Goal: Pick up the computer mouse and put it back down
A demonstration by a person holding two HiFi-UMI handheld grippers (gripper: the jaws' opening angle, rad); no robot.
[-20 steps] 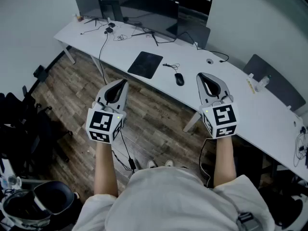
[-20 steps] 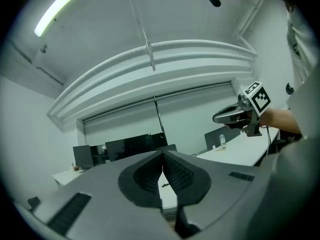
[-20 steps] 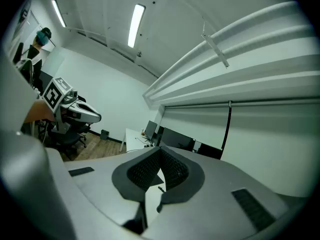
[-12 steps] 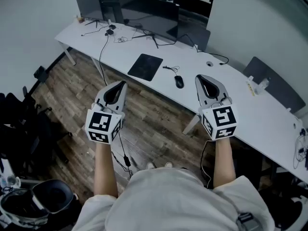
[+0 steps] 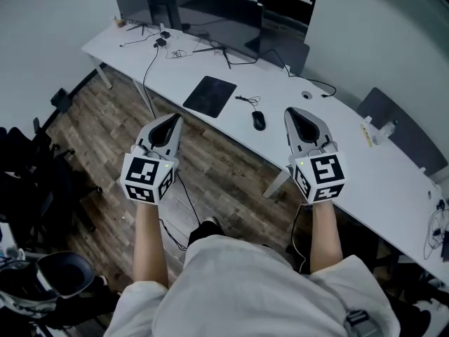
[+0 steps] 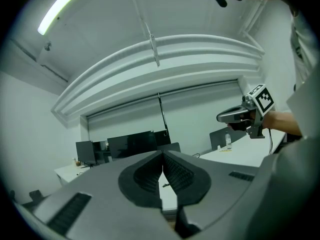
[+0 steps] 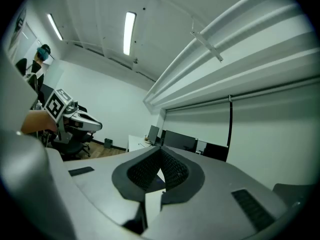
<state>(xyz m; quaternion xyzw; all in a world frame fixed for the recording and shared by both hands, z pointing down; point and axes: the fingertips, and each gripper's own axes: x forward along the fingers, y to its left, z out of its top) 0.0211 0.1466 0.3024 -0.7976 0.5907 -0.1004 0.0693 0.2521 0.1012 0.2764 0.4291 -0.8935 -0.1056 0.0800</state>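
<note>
On white counter (image 5: 351, 153): computer mouse (image 5: 258, 120), untouched. Left tongs (image 5: 175, 120), right tongs (image 5: 291, 113): held level, pressed together, empty.

The left forearm (image 5: 149, 241) and right forearm (image 5: 324, 237) reach forward from the body, bare, side by side and well apart. The left gripper (image 5: 174, 119) is held level and points to the far side, its fingers (image 6: 145, 174) pressed together at the tips with nothing between them. The right gripper (image 5: 292, 112) is level too and points the same way, its fingers (image 7: 173, 170) closed and empty.
</note>
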